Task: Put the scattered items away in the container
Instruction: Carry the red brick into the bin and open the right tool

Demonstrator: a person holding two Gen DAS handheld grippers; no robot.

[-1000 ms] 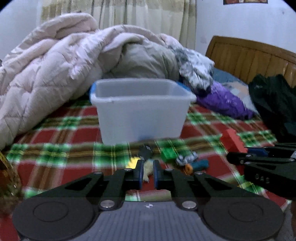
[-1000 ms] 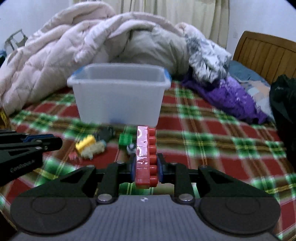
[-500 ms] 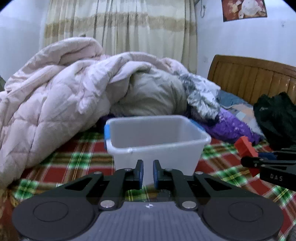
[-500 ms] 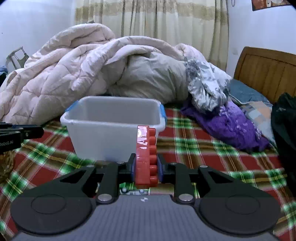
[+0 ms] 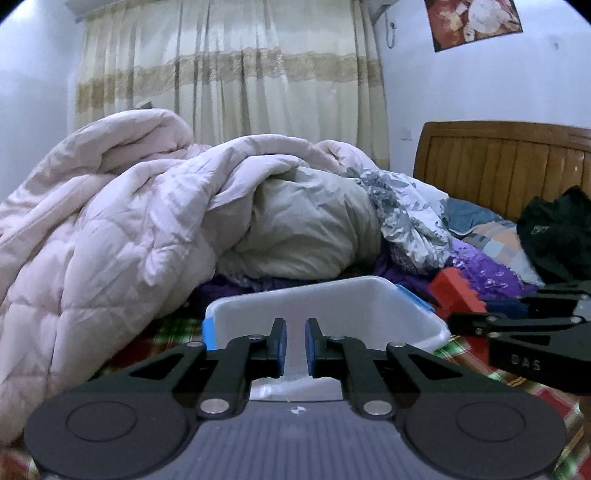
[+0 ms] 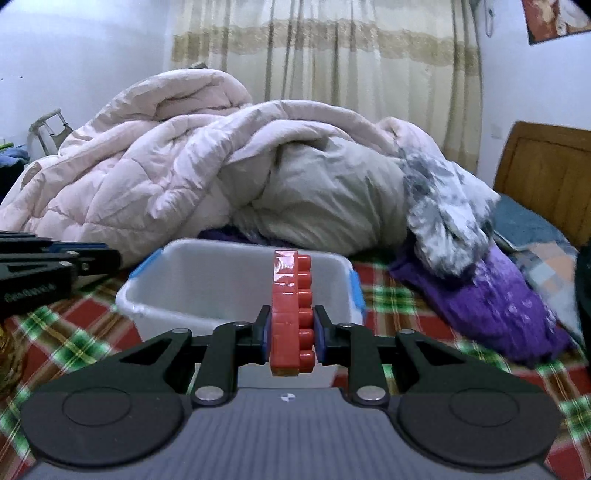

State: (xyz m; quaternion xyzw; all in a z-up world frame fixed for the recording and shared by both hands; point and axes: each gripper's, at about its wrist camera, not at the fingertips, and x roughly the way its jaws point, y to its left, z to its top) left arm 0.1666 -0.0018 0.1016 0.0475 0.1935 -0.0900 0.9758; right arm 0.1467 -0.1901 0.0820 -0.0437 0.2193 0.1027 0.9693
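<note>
One red brick (image 6: 291,310), one bin (image 6: 207,280).

The left gripper (image 5: 294,343) and its body cover the bin's (image 5: 258,301) near wall and floor at lower centre, so the contents cannot be told. At the right edge the right gripper (image 5: 461,321) is cut off, and only the upper part of the brick (image 5: 452,290) shows above its fingers. The poster (image 5: 476,20) is clipped by the top edge.

In the right wrist view the brick (image 6: 291,314) and gripper (image 6: 291,339) hide the middle of the bin (image 6: 207,280), and its floor is hidden. The left gripper (image 6: 110,258) runs off the left edge, its lettering too blurred to read. A dark shape at the right edge (image 6: 585,288) cannot be identified.
</note>
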